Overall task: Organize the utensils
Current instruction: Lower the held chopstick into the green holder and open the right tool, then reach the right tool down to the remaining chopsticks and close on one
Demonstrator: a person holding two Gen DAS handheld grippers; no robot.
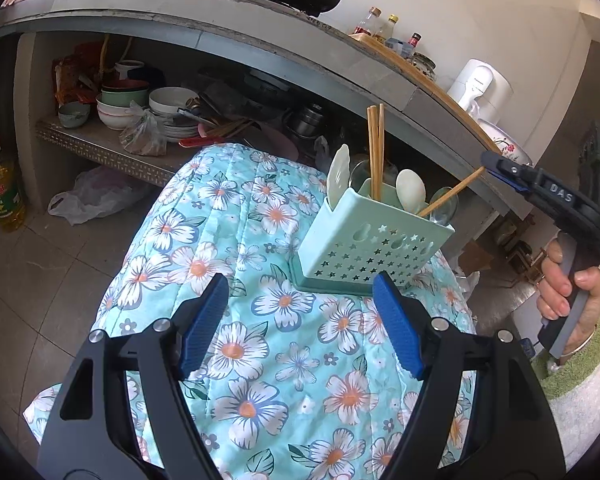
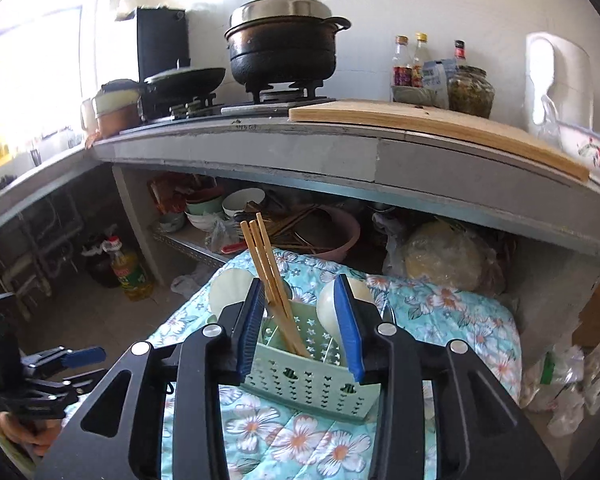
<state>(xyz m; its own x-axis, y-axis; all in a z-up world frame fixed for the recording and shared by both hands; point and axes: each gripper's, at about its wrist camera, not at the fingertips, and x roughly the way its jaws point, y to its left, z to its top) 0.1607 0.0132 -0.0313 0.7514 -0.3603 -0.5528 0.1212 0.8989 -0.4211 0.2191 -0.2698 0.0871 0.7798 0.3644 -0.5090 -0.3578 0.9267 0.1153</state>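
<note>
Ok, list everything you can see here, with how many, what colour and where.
utensil holder: one, mint green, on the floral cloth
chopsticks: at least three, wooden, standing in the holder
spoons: at least two, pale, in the holder
floral cloth: one, turquoise, under the holder
pot: one, black, on the stove
bowls: several, white and green, on the shelf
oil bottle: one, yellow, on the floor
left tongs: open, over the cloth
right tongs: open, around the chopsticks
</note>
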